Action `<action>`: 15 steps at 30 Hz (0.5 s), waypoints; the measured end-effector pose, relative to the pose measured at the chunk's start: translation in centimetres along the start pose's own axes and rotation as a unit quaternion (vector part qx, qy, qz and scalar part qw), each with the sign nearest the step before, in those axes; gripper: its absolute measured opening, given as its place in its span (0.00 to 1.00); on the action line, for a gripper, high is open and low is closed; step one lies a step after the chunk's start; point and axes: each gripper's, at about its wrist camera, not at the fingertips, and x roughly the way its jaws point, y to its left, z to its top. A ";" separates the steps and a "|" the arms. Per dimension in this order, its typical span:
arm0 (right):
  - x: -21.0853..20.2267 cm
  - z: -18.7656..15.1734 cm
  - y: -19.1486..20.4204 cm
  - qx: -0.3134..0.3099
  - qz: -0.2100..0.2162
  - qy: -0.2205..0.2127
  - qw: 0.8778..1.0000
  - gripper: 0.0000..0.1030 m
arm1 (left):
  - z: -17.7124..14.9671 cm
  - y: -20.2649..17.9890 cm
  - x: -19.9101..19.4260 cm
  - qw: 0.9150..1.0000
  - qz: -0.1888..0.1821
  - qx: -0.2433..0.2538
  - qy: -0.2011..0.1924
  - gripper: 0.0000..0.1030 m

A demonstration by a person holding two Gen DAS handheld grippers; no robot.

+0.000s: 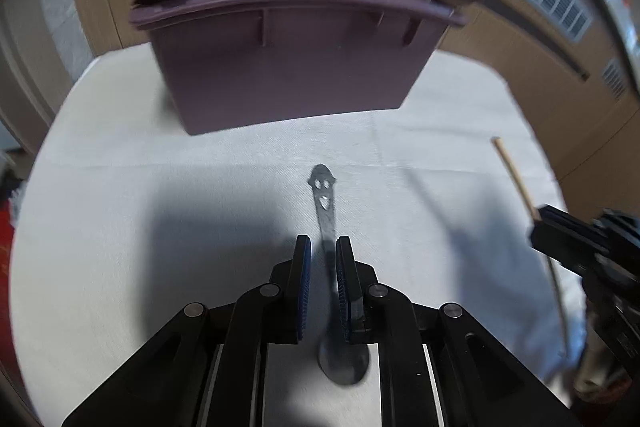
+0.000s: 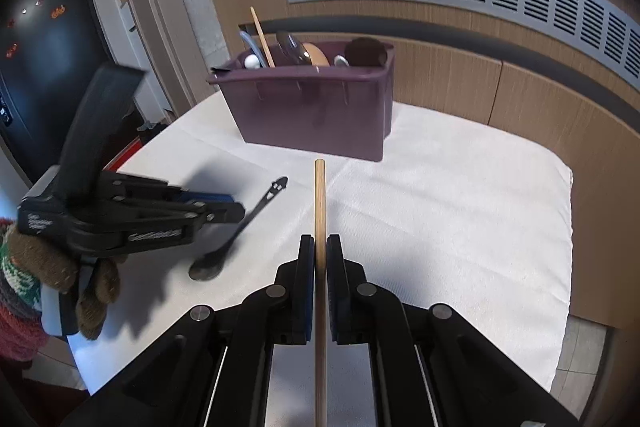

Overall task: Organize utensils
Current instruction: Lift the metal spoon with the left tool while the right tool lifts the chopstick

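A: What is the left claw (image 1: 323,247) doing?

B: It points steeply down at the white-covered table (image 1: 120,227). Its jaws are slightly parted, and the dark metal spoon (image 1: 326,215) lies between them. The right wrist view shows the spoon resting on the cloth, bowl nearest the camera, and the pads do not seem to press on it.

A: And the spoon's handle?

B: It runs forward past the fingertips; its cut-out end lies on the cloth ahead of the claw, toward the purple caddy (image 1: 288,67).

A: The right claw (image 2: 320,247)?

B: Pressed together on a wooden chopstick (image 2: 319,203), which passes straight between the pads and sticks out ahead of the tips, above the cloth.

A: Where is the caddy from there?

B: Beyond both claws at the far side of the table, upright. It already holds another chopstick, a blue-handled piece, spoons and a knife, sorted across its compartments.

A: Who holds the left claw?

B: A hand in a brown knitted glove (image 2: 60,267), seen at the left of the right claw.
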 end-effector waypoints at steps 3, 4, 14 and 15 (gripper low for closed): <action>0.0 -0.2 -0.2 0.002 0.000 0.001 1.000 0.06 | 0.6 -1.1 1.4 0.999 0.013 0.023 0.028 0.13; 0.0 -0.3 -0.3 0.001 0.000 0.001 1.000 0.06 | 0.8 -1.4 1.5 0.999 0.020 0.030 0.024 0.14; 0.2 -0.7 -0.5 0.006 -0.005 -0.003 1.000 0.06 | 1.8 -1.2 2.3 0.999 0.014 0.014 0.048 0.13; 0.2 -0.7 -0.4 0.007 -0.005 -0.006 1.000 0.06 | 1.7 -1.2 2.2 0.999 0.010 0.009 0.040 0.12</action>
